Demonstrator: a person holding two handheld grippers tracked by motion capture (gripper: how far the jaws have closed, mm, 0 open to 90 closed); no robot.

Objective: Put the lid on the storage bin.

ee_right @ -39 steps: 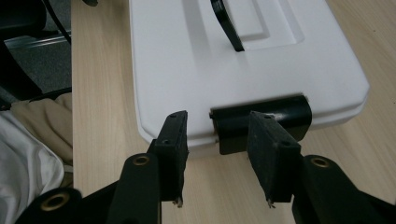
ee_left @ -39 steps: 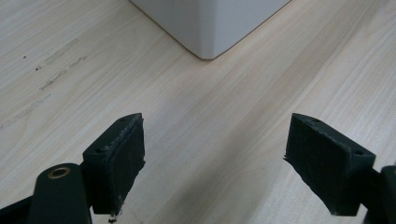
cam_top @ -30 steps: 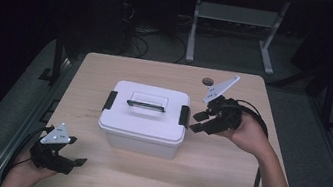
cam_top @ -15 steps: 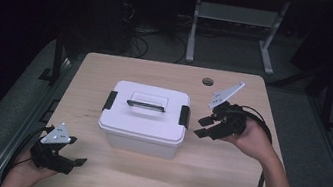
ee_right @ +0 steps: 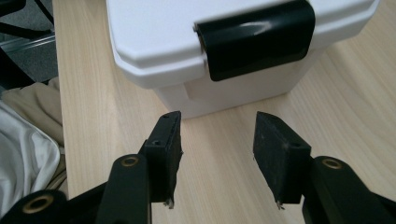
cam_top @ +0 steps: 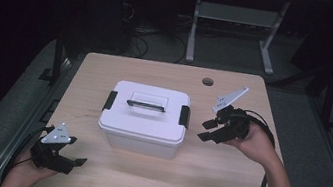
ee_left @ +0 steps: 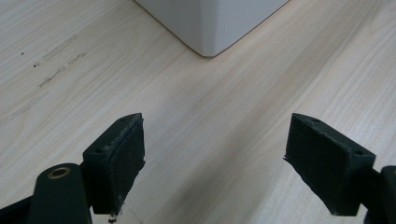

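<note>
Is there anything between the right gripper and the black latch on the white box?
Nothing: in the right gripper view, bare wooden table separates the open right gripper from the black latch on the white box.

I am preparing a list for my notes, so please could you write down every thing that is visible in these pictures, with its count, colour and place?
white plastic storage box with lid: one, white, middle of the table.
black side latches: two, black, one on each short end of the box.
handle on the lid: one, dark, lying flat at the lid's centre.
light wooden table: one, pale wood, under the box.
round cable hole: one, dark, far right part of the tabletop.
metal frame: one, grey, on the floor behind the table.
left gripper: one, black, near left corner, fingers open.
right gripper: one, black, beside the right latch, fingers just opening, nothing between them.
</note>
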